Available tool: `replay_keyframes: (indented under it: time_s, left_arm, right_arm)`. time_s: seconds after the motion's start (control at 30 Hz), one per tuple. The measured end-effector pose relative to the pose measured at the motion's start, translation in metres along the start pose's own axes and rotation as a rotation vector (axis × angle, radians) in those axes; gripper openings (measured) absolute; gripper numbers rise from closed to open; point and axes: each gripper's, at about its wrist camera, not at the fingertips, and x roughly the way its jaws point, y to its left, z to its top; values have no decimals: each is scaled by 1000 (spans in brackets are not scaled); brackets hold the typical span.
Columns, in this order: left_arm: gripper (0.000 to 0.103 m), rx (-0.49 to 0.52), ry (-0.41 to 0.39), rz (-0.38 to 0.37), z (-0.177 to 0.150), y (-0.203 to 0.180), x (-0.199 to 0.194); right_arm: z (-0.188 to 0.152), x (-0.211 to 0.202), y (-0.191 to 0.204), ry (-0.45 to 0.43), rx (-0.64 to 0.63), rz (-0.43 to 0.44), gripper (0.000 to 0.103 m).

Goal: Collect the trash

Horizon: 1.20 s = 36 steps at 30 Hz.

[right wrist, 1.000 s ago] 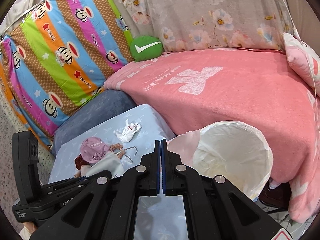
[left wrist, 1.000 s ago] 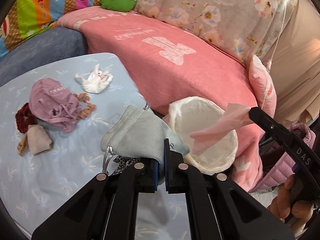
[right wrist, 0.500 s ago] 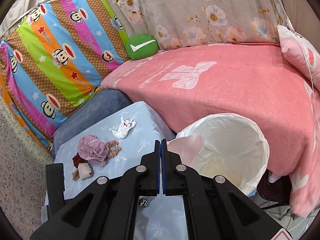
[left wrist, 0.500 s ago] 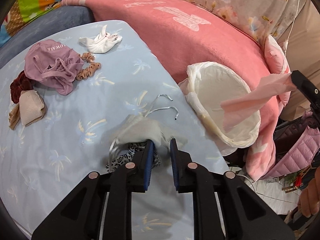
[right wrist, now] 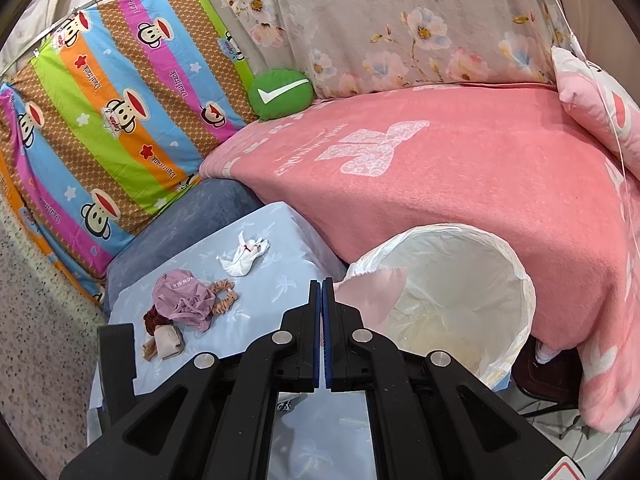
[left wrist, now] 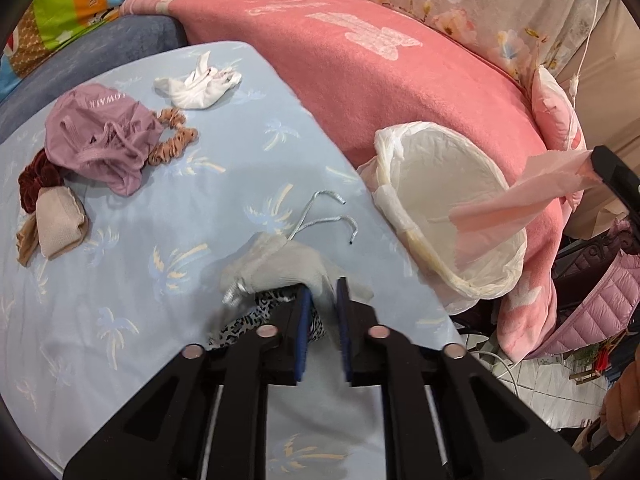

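pink tissue pinched in right tool

One lined bin, one pink sheet, one grey pouch and one mauve cap. Two scrunchies: tan, maroon. One white crumpled cloth, one green cushion.

Fuzzy pink blanket, crinkly plastic liner
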Motion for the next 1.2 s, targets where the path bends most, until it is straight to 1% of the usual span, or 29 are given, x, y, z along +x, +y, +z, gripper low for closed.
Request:
replay_keyframes:
  time_s: [0.2, 0.37, 0.5, 0.57, 0.6, 0.63, 0.67, 0.73, 0.77, 0.87, 0.97, 1.07, 1.1, 1.13, 1.17, 1.2]
  left_arm:
    - [7, 44, -69, -31, 19, -19, -18]
    - [7, 106, -116, -67, 37, -47, -27]
    - [7, 135, -135, -51, 40, -55, -30]
    - [9, 133, -117, -33, 33, -51, -27]
    - [12, 132, -106, -23, 29, -48, -25]
    - [23, 132, -97, -6, 24, -45, -22]
    - [39, 135, -95, 16, 18, -41, -19]
    - [57, 140, -105, 52, 7, -33, -18]
    - [59, 145, -110, 67, 3, -29, -17]
    - [59, 198, -98, 117, -8, -18, -5]
    - [59, 248, -79, 160, -8, -10, 11]
    - [57, 264, -64, 170, -6, -2, 26]
    - [56, 257, -45, 164, -5, 1, 32]
    - [50, 250, -29, 149, -5, 3, 37]
    - [43, 245, -17, 149, -6, 4, 41]
    - [41, 242, -5, 143, -7, 5, 44]
  right_arm:
    - [0, -3, -8, -8, 11, -8, 1]
    - [2, -3, -19, -11, 27, -23, 1]
    - [1, -5, -25, -10, 35, -30, 1]
    - [-1, -4, -26, -4, 35, -30, 1]
    - [-1, -4, -27, 0, 36, -27, 1]
    - [-3, -4, -27, 5, 36, -24, 1]
    - [-4, -4, -27, 8, 33, -23, 1]
    - [-7, -3, -25, 16, 26, -18, 1]
    - [-9, -3, -25, 20, 23, -17, 1]
    - [-14, 0, -24, 32, 23, -15, 1]
    - [-18, 6, -23, 48, 23, -13, 1]
    - [-19, 13, -21, 63, 20, -13, 1]
    - [-19, 15, -21, 66, 19, -13, 1]
    - [-20, 18, -20, 71, 18, -14, 1]
    - [-20, 20, -20, 75, 15, -15, 1]
    - [-20, 23, -19, 80, 13, -17, 1]
